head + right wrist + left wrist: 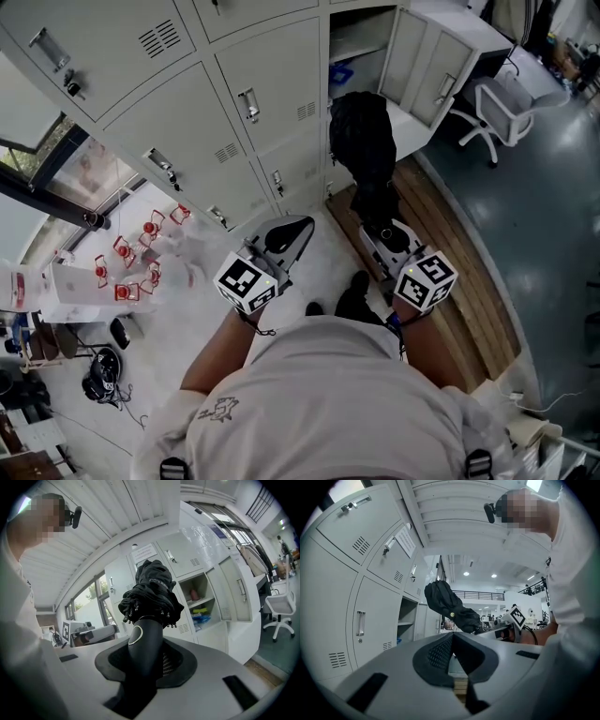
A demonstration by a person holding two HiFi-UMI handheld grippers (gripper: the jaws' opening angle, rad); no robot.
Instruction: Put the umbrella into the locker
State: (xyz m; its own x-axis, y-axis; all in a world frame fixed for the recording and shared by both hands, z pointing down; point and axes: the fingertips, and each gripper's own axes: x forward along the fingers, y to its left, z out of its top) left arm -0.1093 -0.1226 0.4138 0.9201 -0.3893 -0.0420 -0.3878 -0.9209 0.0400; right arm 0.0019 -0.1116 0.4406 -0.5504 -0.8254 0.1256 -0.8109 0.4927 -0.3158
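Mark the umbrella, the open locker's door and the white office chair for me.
umbrella [150, 591]: right gripper view, on the folded black canopy.
open locker's door [419, 56]: head view, middle of the door panel.
white office chair [499, 103]: head view, on its backrest.

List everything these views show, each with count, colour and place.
umbrella: one, black, folded, canopy pointing toward the open locker.
open locker: one, pale grey, its door swung to the right.
shelf items: a few, blue and yellow, inside the open locker.
lockers: one bank, pale grey, doors shut, left of the open one.
office chair: one, white, on the grey floor at right.
wooden strip: one, brown, on the floor below the open locker.
red things: several, small, at left; too small to name.
shirt: one, white, on the person.
left claw: one, jaws together, empty.
right claw: one, shut on the umbrella's handle.
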